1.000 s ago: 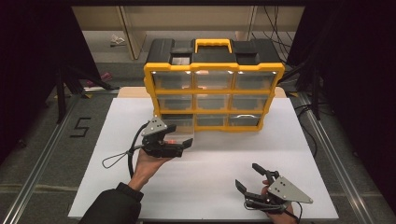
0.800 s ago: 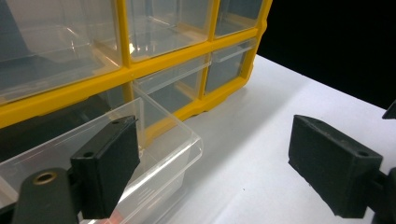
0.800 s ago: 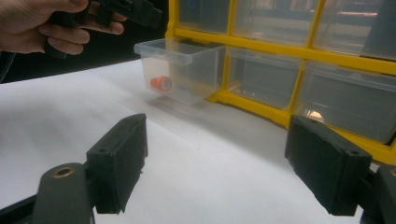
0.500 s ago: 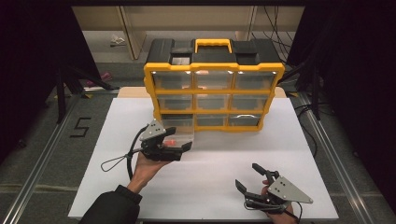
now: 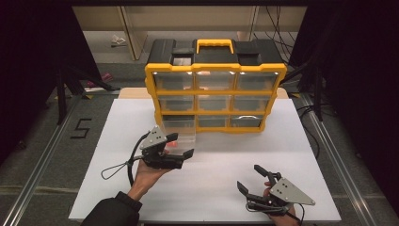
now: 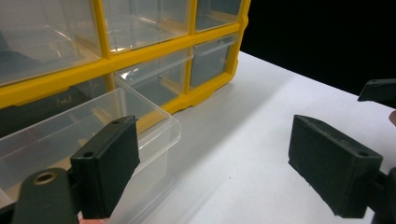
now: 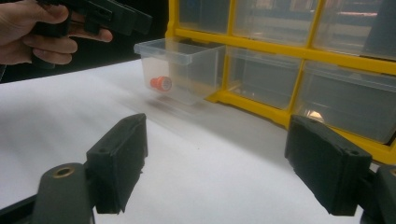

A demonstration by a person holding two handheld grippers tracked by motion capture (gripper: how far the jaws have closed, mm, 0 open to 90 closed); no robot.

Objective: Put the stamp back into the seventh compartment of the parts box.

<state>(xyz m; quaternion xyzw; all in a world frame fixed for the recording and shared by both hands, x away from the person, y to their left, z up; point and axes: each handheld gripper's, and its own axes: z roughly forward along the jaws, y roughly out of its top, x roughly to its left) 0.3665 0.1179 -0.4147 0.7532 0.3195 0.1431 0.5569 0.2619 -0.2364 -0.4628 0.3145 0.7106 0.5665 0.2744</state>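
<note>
Cabinet: yellow drawer cabinet (image 5: 215, 96) with a black top, standing at the far middle of the white table (image 5: 211, 197); nine clear drawers in three rows.
Open drawer: bottom-left drawer (image 5: 181, 135) pulled out toward the near side, resting partly in its slot.
Contents: a small orange piece (image 7: 161, 83) lies inside that drawer, near its front wall.
Left gripper (image 5: 181, 154): held just in front of the open drawer, jaws spread, holding nothing; one jaw sits close beside the drawer's front corner.
Right gripper (image 5: 251, 179): low at the near right, well apart from the cabinet, jaws spread and empty.
Step in hand: most likely the drawer stands ready to be closed.
Next move: probably set a left jaw against the drawer front and push straight to the far side, keeping it level.
</note>
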